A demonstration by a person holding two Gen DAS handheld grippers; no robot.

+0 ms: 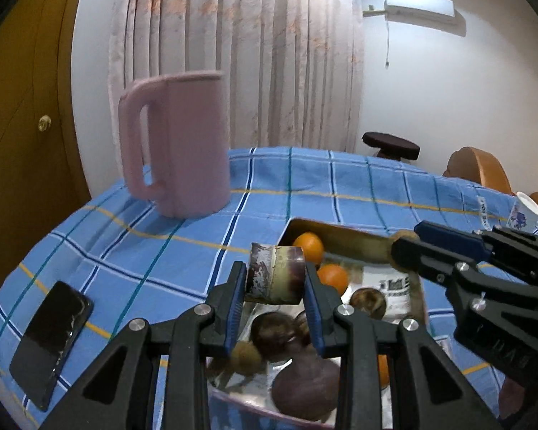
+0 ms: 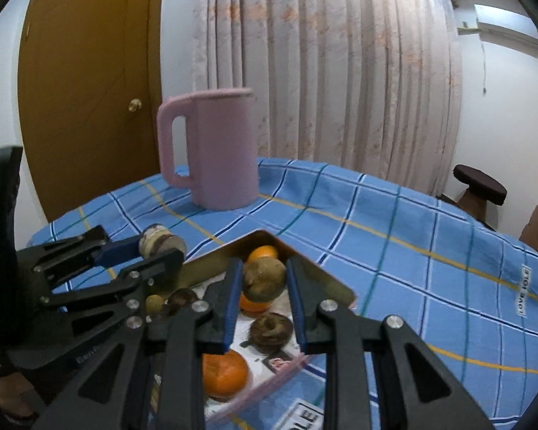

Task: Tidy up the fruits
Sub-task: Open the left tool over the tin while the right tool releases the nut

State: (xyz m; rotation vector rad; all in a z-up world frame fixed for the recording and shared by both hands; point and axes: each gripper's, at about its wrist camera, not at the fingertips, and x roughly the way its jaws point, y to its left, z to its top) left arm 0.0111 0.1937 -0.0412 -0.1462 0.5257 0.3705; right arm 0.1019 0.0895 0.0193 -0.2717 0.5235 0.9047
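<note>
Holding a short cut cylinder of purple-skinned cane (image 1: 275, 274) between my left gripper (image 1: 276, 286), I see its blue-padded fingers (image 1: 235, 299) pressed on both ends of the piece, closed only as far as its length. It hangs above the near end of a shallow metal tray (image 1: 344, 235) that sits on the blue checked tablecloth (image 1: 183, 251).

My right gripper (image 2: 263, 286) is clamped on a small brownish-green round fruit (image 2: 263, 281), its pads touching both sides, also raised over the tray's far corner. From the left wrist view that fruit is mostly hidden behind the right tool's fingers.

Inside the tray I can make out two oranges (image 1: 309, 247) near the far corner, a third orange (image 2: 224, 372) closer to me in the right view, a dark round fruit (image 1: 274, 337) just below the cane, a larger purple one (image 1: 306, 387) under it, a small tan fruit (image 1: 245, 358) beside them, and a brown one (image 2: 270, 328) with a dimpled top. Printed paper lines the tray floor.

A pink pitcher (image 1: 177, 147) stands upright at the far side of the cloth, well apart from the tray. A dark phone (image 1: 52, 344) lies flat at the left edge, and a paper cup (image 1: 525, 211) is at the far right
</note>
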